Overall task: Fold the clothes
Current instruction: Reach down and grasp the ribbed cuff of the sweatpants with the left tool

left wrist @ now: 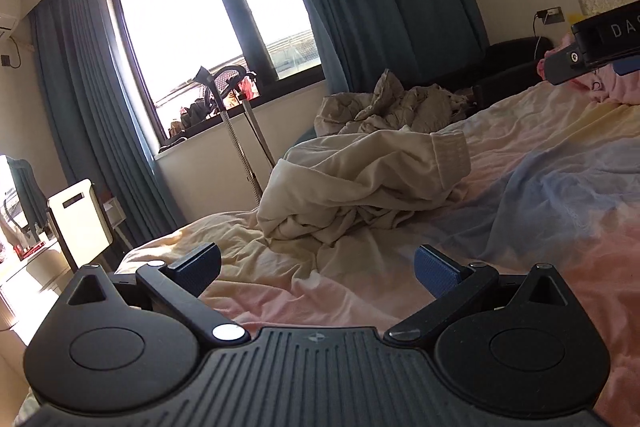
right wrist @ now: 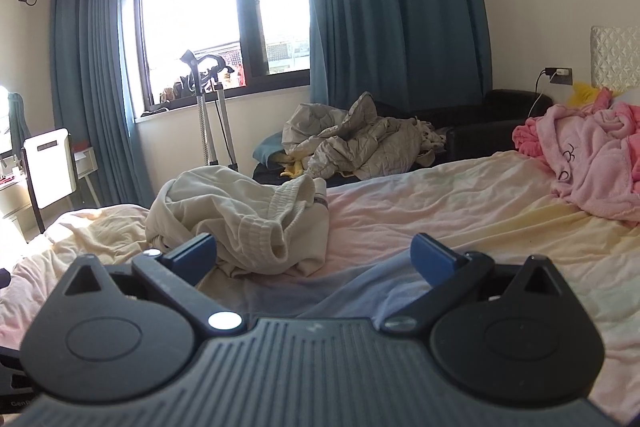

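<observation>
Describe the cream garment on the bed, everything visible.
The cream garment is an off-white, soft knit-looking piece lying crumpled in a heap on the pastel bedsheet, unfolded. A ribbed cuff or hem shows on its near side, opening toward the camera in the right wrist view. It rests on the sheet only; neither the left gripper nor the right gripper touches it, and both are open.
</observation>
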Demonstrator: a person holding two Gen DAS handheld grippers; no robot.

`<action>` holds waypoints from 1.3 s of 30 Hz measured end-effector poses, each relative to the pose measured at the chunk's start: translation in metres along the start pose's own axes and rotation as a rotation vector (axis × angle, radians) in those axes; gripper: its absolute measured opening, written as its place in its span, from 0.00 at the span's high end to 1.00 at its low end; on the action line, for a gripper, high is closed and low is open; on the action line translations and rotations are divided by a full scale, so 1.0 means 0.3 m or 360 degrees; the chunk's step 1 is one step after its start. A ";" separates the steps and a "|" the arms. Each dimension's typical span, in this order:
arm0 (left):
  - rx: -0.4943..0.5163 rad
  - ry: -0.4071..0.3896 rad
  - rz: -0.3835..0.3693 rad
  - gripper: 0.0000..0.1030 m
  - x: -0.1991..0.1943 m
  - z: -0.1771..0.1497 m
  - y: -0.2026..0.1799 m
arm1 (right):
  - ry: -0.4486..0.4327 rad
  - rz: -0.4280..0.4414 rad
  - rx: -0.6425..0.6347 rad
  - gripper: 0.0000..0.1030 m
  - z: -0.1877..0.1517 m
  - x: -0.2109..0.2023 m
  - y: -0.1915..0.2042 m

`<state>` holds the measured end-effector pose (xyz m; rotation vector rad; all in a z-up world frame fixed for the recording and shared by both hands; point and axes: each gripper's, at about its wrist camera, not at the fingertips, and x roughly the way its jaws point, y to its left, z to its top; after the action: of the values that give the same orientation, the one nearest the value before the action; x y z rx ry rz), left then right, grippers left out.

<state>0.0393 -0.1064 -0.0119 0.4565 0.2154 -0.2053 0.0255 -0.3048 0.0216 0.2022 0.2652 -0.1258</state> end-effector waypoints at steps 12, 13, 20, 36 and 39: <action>0.0463 -0.0207 -0.0159 0.00 0.285 0.117 -0.293 | 0.0079 -0.0095 0.0254 0.00 -0.005 0.053 -0.153; 0.0488 -0.0221 -0.0157 0.00 0.309 0.120 -0.308 | 0.0088 -0.0107 0.0285 0.00 -0.006 0.057 -0.170; 0.0563 -0.0225 -0.0178 0.00 0.473 0.164 -0.379 | 0.0105 -0.0194 0.0392 0.00 -0.024 0.074 -0.228; 0.0613 -0.0095 -0.0080 0.49 0.675 0.150 -0.370 | 0.0248 -0.0132 0.0413 0.00 -0.102 0.186 -0.233; 0.0365 -0.0174 -0.0044 0.54 0.573 0.199 -0.259 | 0.0224 -0.0126 0.0429 0.00 -0.103 0.184 -0.233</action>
<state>0.1946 -0.2271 -0.0347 0.6683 0.0913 -0.2829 0.0603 -0.3715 -0.0354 0.4695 0.3967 -0.2267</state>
